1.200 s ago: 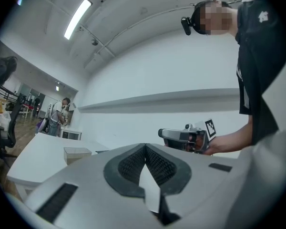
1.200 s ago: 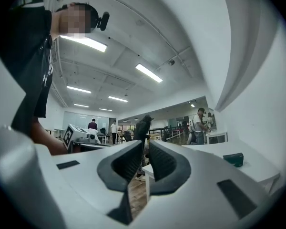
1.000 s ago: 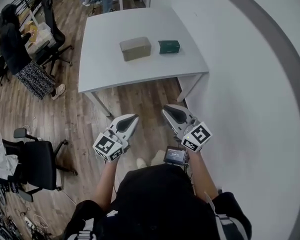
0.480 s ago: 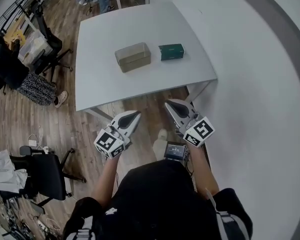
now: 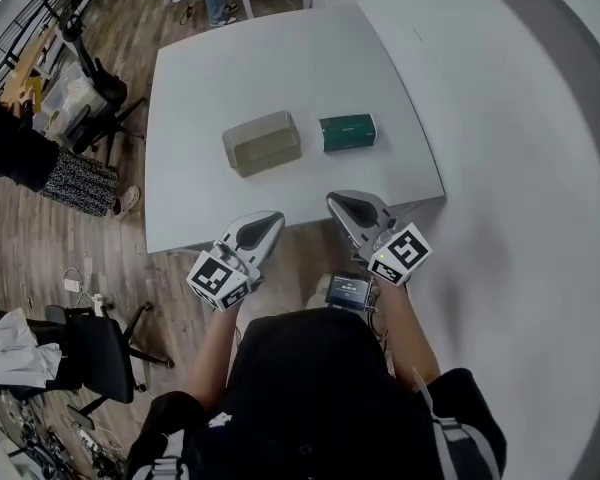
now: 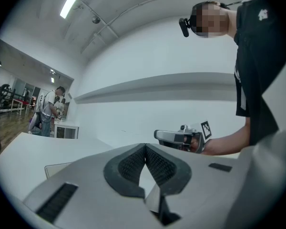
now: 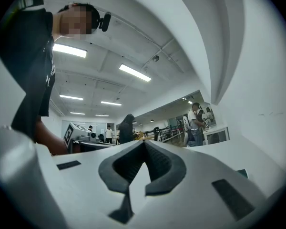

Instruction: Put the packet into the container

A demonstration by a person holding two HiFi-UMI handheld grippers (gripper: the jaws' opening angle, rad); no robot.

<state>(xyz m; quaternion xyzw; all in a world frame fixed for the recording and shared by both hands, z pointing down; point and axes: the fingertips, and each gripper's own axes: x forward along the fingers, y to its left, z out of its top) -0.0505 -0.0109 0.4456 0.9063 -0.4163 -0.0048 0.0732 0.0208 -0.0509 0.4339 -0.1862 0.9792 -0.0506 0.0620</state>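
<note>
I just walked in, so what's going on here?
A person stands at a white table with a tool in each hand. The left tool and right tool are both shut and empty, held at the table's near edge. The packet lies beside the container, not yet in it.

Both forearms reach toward 12 o'clock, right claw (image 5: 340, 202) at 3 o'clock of left claw (image 5: 268, 220), jaws pressed together, empty.

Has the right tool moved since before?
Yes. The right tool came forward to the white table's near edge; earlier it was over the floor.
</note>
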